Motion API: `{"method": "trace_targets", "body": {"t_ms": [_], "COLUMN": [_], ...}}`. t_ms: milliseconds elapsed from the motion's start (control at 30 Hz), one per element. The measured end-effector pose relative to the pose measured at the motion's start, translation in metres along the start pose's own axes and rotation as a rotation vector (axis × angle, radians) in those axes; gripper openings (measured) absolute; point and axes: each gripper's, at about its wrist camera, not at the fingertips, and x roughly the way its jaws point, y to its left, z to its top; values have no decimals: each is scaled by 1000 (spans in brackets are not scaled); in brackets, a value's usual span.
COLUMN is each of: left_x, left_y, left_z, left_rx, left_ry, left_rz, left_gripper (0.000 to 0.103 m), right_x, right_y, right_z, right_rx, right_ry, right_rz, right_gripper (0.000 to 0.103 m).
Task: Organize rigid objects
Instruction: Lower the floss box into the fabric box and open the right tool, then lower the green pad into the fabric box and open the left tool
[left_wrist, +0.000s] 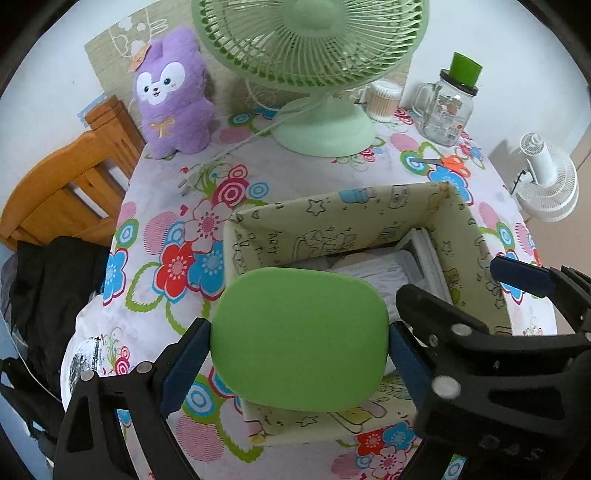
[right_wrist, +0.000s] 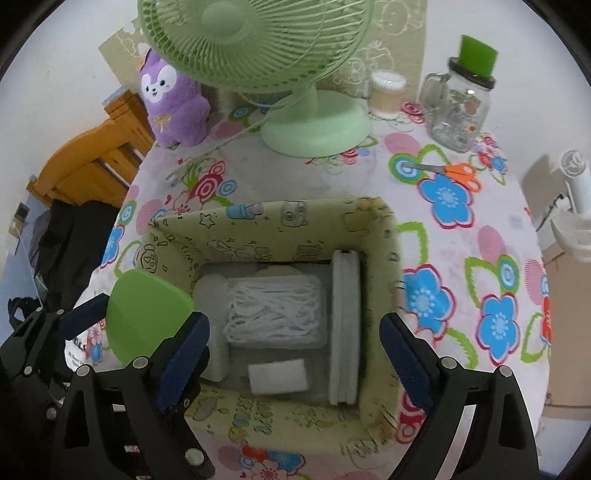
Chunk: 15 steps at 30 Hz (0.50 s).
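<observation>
Between the left gripper's blue pads sits a flat green lid-looking thing, pinched from both sides, so that gripper is clamped on it and holding it up over the near-left corner of the fabric storage box. From the right wrist view you can see the same green piece off to the left of the right gripper, hanging just over the box's left wall.

Right gripper is wide open, nothing between its pads, and it's pointing down straight into the box. Below it inside: a bundle of white cord in the middle, a small white block nearer to it, and a flat white case standing on edge along the right wall. Something round and tan peeks out behind the cord, can't really tell what it is.

Further ahead of both grippers on the flowery surface: a green desk fan, a purple plush off to the left, a glass mug jar with a green cap to the right, and orange-handled scissors just in front of the jar.
</observation>
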Motion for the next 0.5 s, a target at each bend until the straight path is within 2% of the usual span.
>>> {"method": "trace_targets", "body": {"t_ms": [500], "left_x": [7], "left_y": [-30], "left_z": [4], "left_rx": [83], "left_ry": [9], "left_rz": [-40], "left_gripper": [95], "right_x": [-25], "right_y": [-34], "right_z": [-18], "right_rx": [85], "right_ry": [-33], "right_rz": [-68], "right_gripper": [95]}}
